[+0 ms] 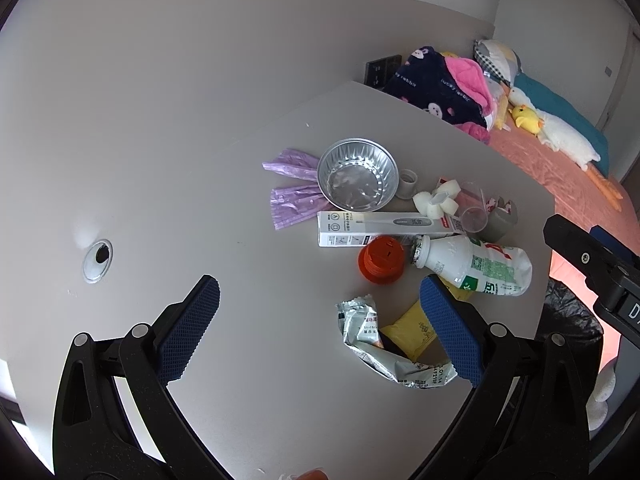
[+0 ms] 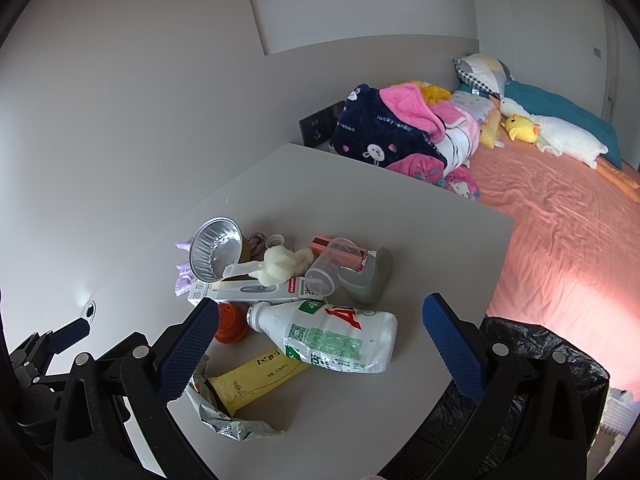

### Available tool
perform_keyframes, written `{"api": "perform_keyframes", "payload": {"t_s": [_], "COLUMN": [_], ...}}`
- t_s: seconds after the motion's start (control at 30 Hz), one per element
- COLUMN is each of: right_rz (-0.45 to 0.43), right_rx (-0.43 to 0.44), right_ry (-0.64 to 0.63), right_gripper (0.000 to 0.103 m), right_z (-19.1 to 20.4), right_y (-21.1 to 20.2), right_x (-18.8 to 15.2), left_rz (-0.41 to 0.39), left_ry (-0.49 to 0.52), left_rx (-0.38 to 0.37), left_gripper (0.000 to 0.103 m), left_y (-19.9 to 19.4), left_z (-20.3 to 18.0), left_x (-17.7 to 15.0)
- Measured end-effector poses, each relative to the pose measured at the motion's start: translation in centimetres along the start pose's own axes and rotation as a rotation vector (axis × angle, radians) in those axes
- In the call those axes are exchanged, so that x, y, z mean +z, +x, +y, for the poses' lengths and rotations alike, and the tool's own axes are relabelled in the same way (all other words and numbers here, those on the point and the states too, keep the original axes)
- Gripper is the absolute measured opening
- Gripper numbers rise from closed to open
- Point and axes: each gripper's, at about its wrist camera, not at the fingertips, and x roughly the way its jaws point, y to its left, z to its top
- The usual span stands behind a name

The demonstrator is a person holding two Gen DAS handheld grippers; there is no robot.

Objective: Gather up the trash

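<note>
Trash lies in a heap on a white table (image 1: 248,360): a crushed white plastic bottle (image 1: 476,266) (image 2: 332,340), an orange cap (image 1: 380,262), a yellow packet (image 1: 410,334) (image 2: 256,376), a silver wrapper (image 1: 368,340), a foil bowl (image 1: 358,180) (image 2: 216,250), a white thermometer box (image 1: 384,228) (image 2: 248,290), purple bags (image 1: 292,184). My left gripper (image 1: 320,304) is open and empty above the table, near the wrapper. My right gripper (image 2: 320,328) is open and empty, its jaws on either side of the bottle, above it.
A black trash bag (image 2: 532,364) hangs open off the table's right edge, also in the left wrist view (image 1: 568,320). A bed (image 2: 560,216) with blankets and plush toys lies beyond. A cable hole (image 1: 97,260) is in the table at left.
</note>
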Motion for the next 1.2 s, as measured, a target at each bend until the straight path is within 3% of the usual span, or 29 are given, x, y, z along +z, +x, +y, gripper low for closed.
{"api": "perform_keyframes", "payload": {"t_s": [0.43,0.83,0.9,1.07,1.2], "right_rz": [0.012,0.079,0.084,0.103,0.117], "right_rx": [0.0,-0.006,-0.008,-0.006,-0.004], "right_ry": [0.002,-0.024,-0.031,-0.037,-0.037], "right_gripper": [0.101,0.101,0.101,0.101,0.101], "right_z": [-0.9,-2.1,-2.2,-2.3,-2.5], "right_y": [-0.1,0.9,1.1,1.5,1.8], "right_x": [-0.8,-2.9,-3.0,-3.3,-3.6], "left_rz": [0.024,0.133,0.151,0.203,0.19], "left_ry": [0.008,-0.089,-0.108,-0.131,-0.138], "left_rx": [0.029,-0.019,-0.029,-0.04,-0.04], "left_gripper": [0.097,0.097,0.092,0.069,0.068], "left_y": [0.9,4.1,4.5,5.4,5.3], "left_z": [-0.3,0.4,0.7,0.7,0.6], "left_x": [-0.4,-3.0,-3.4,-4.2,-4.3]}}
